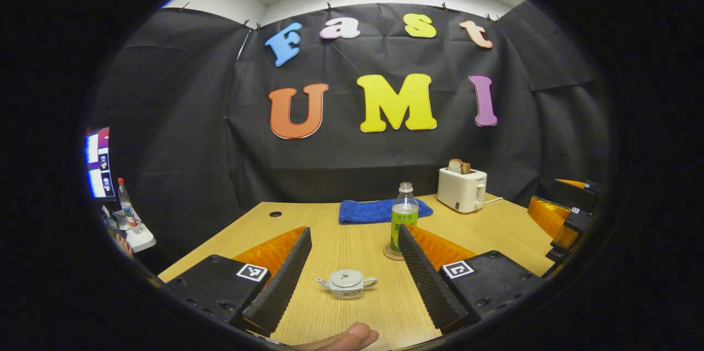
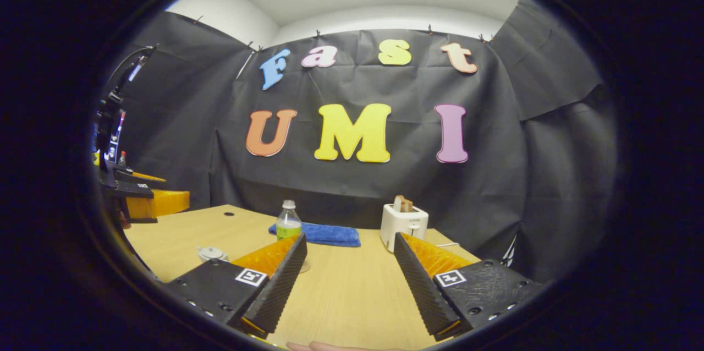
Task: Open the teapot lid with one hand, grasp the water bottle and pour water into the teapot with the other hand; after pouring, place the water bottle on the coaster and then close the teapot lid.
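The teapot (image 1: 347, 283) sits on the table (image 1: 352, 230) ahead of the left tongs (image 1: 352, 271), between their two spread fingers. Beyond it and a little to the right, the water bottle (image 1: 404, 216) stands upright on a coaster (image 1: 391, 253), just beside the right finger. Behind the bottle lies a folded cloth (image 1: 379, 210), and to its right a toaster (image 1: 462, 188) with bread (image 1: 458, 166) in its slot. From the right tongs (image 2: 349, 277), the teapot (image 2: 212, 253) and bottle (image 2: 289, 223) lie to the left, the toaster (image 2: 403, 224) just ahead.
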Demonstrator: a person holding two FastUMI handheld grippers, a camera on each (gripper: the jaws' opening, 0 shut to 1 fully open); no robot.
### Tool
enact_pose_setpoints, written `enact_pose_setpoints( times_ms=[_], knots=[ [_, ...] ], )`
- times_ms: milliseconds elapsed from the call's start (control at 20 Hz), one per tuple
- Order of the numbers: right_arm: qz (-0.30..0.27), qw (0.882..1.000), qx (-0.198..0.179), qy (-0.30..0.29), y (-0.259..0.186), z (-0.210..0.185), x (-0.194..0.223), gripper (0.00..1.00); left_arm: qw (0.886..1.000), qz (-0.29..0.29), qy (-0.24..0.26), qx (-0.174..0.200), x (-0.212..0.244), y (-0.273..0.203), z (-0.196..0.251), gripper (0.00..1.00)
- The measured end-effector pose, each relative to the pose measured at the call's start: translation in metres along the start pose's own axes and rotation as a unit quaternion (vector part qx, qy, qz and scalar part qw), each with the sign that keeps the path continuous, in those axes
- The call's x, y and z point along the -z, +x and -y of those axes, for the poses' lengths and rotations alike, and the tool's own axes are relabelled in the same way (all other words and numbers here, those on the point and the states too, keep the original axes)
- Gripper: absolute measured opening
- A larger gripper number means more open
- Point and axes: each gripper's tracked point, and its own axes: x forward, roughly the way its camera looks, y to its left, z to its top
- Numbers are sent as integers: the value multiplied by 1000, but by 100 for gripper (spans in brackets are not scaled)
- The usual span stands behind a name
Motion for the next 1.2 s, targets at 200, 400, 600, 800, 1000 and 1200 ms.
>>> enact_pose_setpoints(
  times_ms=[200, 400, 600, 800, 1000, 1200],
  knots=[
    [-7, 999, 38, -12, -13, 24, -10, 97, 1000, 6, 2, -19, -8, -13, -6, 99],
    [-19, 998, 52, -5, -21, 36, -12, 95, 1000, 21, 7, -12, -14, -16, -1, 99],
    [-15, 998, 60, -5, -23, 45, -17, 95, 1000, 21, 10, -14, -15, -18, 1, 99],
    [-10, 998, 55, -13, -25, 42, -18, 95, 1000, 21, 13, -10, -15, -20, 3, 99],
    [-17, 998, 52, -20, -21, 39, -12, 95, 1000, 21, 19, -10, -14, -18, 5, 99],
    [-27, 998, 50, -25, -17, 39, -6, 95, 1000, 17, 15, -7, -12, -16, 8, 99]
  ],
)
